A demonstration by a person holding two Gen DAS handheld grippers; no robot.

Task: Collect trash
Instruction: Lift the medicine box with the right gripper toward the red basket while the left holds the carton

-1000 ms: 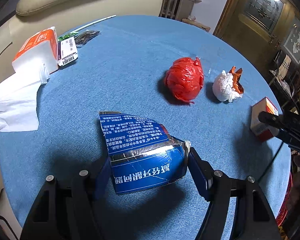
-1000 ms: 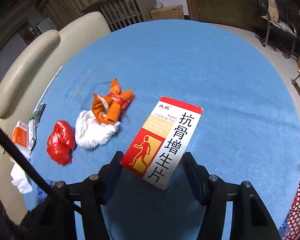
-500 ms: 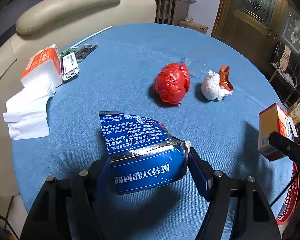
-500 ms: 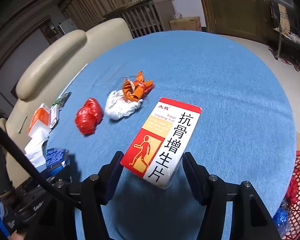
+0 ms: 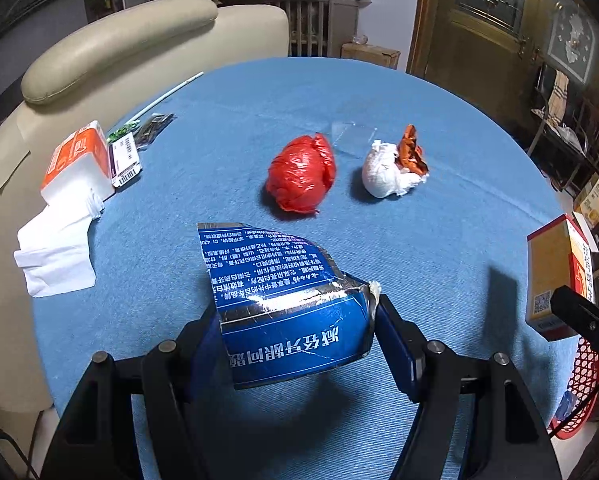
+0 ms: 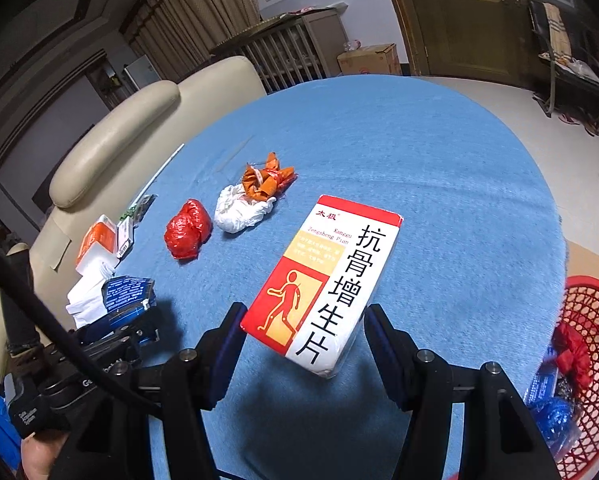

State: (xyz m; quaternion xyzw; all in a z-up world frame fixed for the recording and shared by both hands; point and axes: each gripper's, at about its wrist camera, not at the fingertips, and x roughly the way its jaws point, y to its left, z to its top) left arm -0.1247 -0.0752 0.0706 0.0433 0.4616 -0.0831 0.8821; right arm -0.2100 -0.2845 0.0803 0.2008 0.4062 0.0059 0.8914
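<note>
My left gripper [image 5: 295, 332] is shut on a torn blue carton [image 5: 283, 304], held above the round blue table [image 5: 239, 92]. My right gripper [image 6: 303, 332] is shut on a red, white and yellow medicine box [image 6: 323, 280], also lifted off the table; the same medicine box [image 5: 555, 272] shows at the right edge of the left wrist view. On the table lie a crumpled red bag [image 5: 301, 172] and a white wad with an orange wrapper [image 5: 391, 168]. A red mesh basket [image 6: 591, 320] with trash in it stands below the table's right edge.
A tissue pack [image 5: 77, 160] with loose tissues [image 5: 55, 252], a barcode packet [image 5: 125, 154] and a thin white stick [image 5: 167, 94] lie at the table's left. A beige sofa [image 5: 119, 44] stands behind the table. A clear plastic piece [image 5: 353, 140] lies past the red bag.
Both grippers have pulled back and risen a little with their loads, so more of the table shows. The red basket has come into the right wrist view.
</note>
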